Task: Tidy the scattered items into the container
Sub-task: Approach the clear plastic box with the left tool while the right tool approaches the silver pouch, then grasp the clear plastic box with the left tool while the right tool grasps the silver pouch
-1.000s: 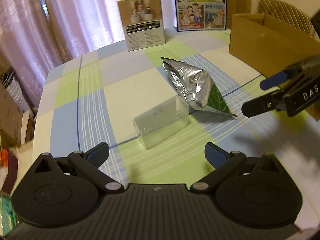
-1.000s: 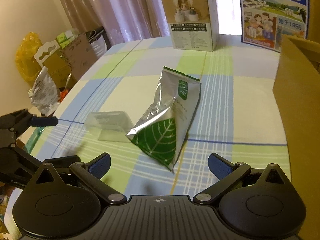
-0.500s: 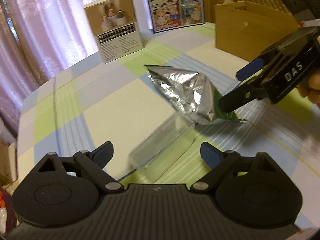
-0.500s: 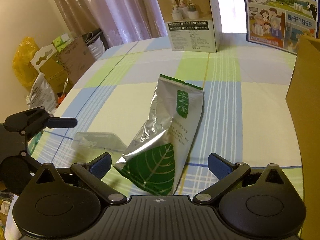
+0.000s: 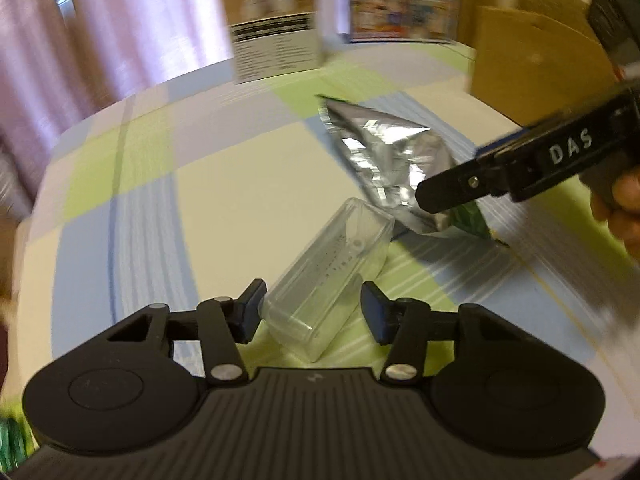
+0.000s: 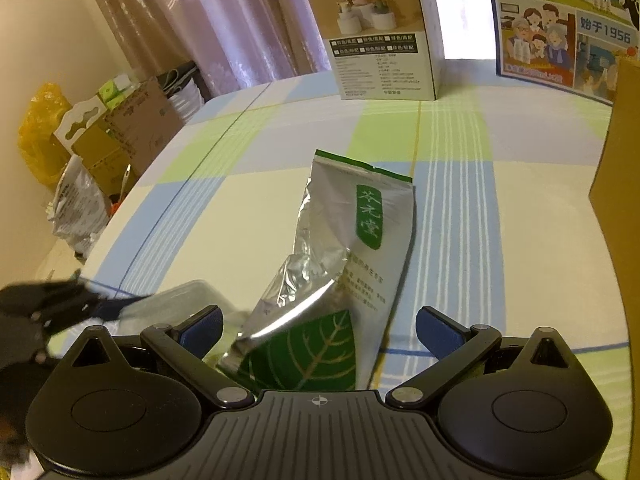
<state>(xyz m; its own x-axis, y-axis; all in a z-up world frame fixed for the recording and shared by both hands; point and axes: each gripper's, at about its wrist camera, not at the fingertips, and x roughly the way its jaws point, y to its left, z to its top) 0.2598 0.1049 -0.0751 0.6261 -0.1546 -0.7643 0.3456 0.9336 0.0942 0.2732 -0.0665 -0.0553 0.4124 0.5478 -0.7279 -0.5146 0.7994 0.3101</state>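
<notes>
A clear plastic box (image 5: 328,276) lies on the checked tablecloth between the fingers of my left gripper (image 5: 312,310). Its jaws are closing: the left pad touches the box's corner, while the right pad stands a sliver off it. A silver tea pouch (image 6: 352,248) with a green leaf print lies beside the box. Its leaf end sits between the wide-open fingers of my right gripper (image 6: 320,328). In the left wrist view one right finger (image 5: 444,194) hangs over the pouch (image 5: 384,156). The brown cardboard container (image 5: 532,60) stands at the far right, and its wall (image 6: 616,208) fills the right edge.
A white product box (image 6: 384,40) and a blue printed carton (image 6: 560,32) stand at the table's far side. Off the table's left edge sit cardboard pieces (image 6: 132,128), a yellow bag (image 6: 40,132) and a foil bag (image 6: 76,208). A hand (image 5: 624,208) holds the right gripper.
My left gripper came forward and down over the clear box and its jaws narrowed around it. The right gripper moved in over the pouch's leaf end, still wide.
</notes>
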